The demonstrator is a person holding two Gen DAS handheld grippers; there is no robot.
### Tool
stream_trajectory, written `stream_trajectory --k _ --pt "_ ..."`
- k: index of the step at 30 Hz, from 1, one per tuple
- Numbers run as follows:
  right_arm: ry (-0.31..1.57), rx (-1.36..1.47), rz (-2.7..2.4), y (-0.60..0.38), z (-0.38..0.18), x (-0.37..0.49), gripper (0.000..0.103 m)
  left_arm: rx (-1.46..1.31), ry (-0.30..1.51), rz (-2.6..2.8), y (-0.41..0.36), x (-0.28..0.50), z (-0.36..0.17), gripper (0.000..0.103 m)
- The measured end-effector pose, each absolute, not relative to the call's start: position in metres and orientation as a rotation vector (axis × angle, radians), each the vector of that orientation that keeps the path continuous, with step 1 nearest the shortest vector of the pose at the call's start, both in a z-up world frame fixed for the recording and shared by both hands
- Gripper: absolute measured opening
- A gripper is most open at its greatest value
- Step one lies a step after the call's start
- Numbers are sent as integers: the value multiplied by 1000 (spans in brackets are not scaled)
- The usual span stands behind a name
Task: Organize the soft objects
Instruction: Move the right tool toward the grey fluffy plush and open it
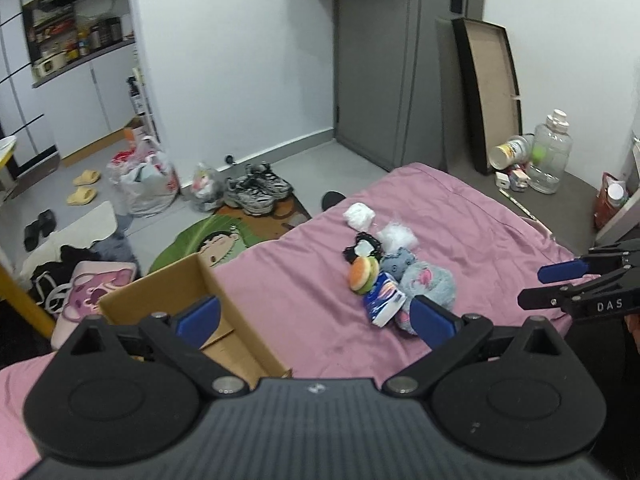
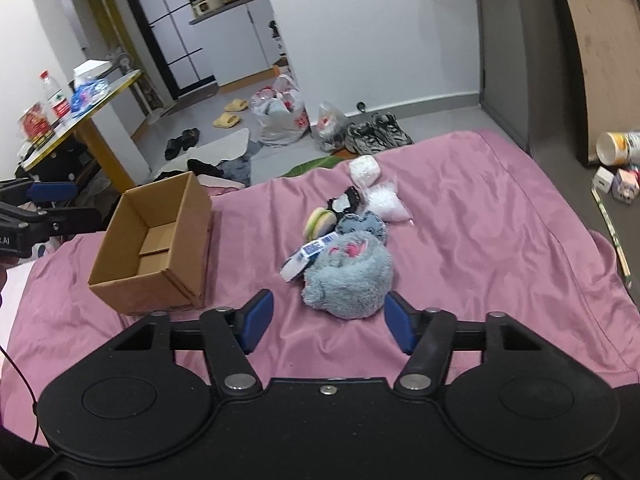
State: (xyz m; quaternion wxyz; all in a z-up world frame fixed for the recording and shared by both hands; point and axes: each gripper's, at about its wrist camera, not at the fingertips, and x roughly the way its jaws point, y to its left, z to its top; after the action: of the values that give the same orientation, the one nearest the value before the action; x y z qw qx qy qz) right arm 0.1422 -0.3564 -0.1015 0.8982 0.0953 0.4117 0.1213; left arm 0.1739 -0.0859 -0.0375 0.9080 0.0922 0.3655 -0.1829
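Right tool (image 2: 326, 326) hovering low over the pink bed (image 2: 480, 240), blue pads partly apart, nothing between them. Just beyond its tips, a grey fluffy plush (image 2: 348, 276), touching a blue-and-white packet (image 2: 306, 258) on the left. Left tool (image 1: 316, 316) spread wide and empty, one pad over the open cardboard box (image 2: 152, 240), the other near the plush. Behind the plush, heaped together: a smaller grey toy (image 2: 362, 226), a burger-shaped toy (image 2: 318, 222), a black-and-white item (image 2: 342, 202). Farther still, a clear bag of white stuffing (image 2: 386, 202) and a white roll (image 2: 364, 170). Beyond the bed edge, sneakers (image 2: 376, 132) on the floor.
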Motion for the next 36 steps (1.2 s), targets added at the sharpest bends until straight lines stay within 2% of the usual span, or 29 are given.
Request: stream_trajectory --k 4,12,19,24,32,36 --pt "862 233 230 -365 -105 148 47 188 783 -423 -99 187 -47 95" --pt "877 274 192 -380 -113 161 42 165 837 -486 -125 205 -66 75" --pt "896 287 177 -386 -122 171 34 141 881 -522 -147 212 -90 65" --pt "907 294 169 -387 -129 179 29 120 925 -529 -158 219 -109 48" --pt "931 297 165 -384 -140 193 28 74 990 -603 -177 226 -137 41" --pt "957 309 165 -381 -148 203 25 31 1018 -620 -181 233 -148 36"
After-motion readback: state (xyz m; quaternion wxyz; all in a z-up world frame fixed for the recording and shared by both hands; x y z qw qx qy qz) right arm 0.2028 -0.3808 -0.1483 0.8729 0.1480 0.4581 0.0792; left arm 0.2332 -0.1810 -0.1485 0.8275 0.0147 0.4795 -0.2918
